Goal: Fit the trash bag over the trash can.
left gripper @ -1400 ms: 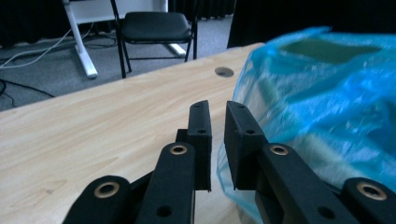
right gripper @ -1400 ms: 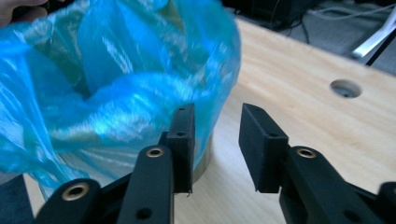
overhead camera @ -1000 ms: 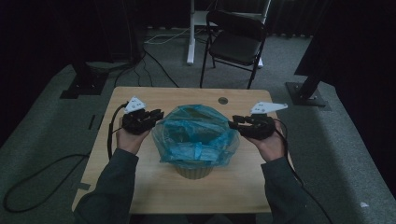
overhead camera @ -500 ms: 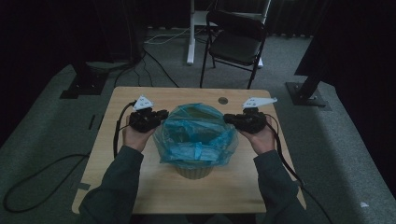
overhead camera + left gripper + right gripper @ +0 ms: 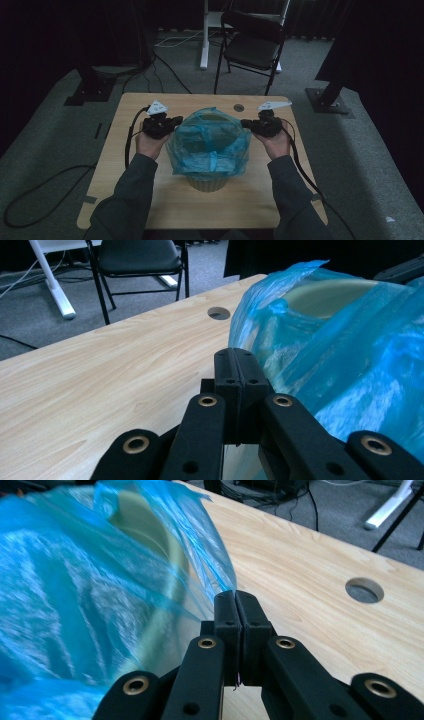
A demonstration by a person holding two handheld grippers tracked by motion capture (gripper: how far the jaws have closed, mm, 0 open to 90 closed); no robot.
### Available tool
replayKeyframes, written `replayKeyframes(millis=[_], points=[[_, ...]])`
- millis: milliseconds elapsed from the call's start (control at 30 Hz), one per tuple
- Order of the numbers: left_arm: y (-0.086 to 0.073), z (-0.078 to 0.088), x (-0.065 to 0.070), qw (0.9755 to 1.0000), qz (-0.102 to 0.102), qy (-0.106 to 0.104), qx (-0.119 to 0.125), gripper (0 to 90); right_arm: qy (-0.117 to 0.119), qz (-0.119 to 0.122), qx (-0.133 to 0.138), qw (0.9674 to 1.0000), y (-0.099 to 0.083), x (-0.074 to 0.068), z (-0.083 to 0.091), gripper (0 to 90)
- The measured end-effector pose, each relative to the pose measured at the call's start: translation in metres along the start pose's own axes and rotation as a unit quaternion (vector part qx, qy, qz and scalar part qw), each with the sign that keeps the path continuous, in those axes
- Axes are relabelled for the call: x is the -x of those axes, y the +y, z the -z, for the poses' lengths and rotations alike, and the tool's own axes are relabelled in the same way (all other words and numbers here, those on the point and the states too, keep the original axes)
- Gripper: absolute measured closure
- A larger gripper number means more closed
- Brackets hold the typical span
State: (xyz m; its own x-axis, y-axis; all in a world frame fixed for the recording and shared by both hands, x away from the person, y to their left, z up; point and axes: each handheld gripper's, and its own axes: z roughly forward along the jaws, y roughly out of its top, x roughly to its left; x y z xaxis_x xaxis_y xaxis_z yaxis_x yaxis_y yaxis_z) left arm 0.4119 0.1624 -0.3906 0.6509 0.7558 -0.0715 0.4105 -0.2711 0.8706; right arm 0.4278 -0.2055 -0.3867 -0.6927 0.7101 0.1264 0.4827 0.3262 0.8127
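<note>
Jaws on both grippers have just been closing and now pinch the rim of one blue plastic bag. Left gripper holds the bag's left edge, right gripper its right edge, film between the pads in each gripper view. Bag drapes over one pale bin at mid-table, directly between the hands, equally near both. Judgement: the next move stretches the opening sideways. Count: one bag, one bin, two grippers.

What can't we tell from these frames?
- Bin contents: high view, blue bag covers the mouth.
- Film pinched in left claw: left gripper view, shut jaws touch the bag, pinch hidden.
- Right claw: bag edge meets its tips; film between hidden.
- Bin base: both gripper views, bag covers it.
</note>
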Motion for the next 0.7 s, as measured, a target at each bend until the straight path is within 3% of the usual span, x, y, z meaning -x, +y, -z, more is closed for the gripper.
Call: replayKeyframes(millis=[300, 700], points=[[-0.005, -0.002, -0.002, 1.0000, 0.006, -0.001, -0.003, 89.2, -0.017, -0.041, -0.023, 0.9988, -0.018, 0.015, -0.005, 89.2], [-0.009, -0.003, -0.003, 0.9999, 0.011, -0.003, -0.006, 87.3, -0.038, -0.059, -0.077, 0.9946, -0.035, 0.023, -0.018, 89.2]])
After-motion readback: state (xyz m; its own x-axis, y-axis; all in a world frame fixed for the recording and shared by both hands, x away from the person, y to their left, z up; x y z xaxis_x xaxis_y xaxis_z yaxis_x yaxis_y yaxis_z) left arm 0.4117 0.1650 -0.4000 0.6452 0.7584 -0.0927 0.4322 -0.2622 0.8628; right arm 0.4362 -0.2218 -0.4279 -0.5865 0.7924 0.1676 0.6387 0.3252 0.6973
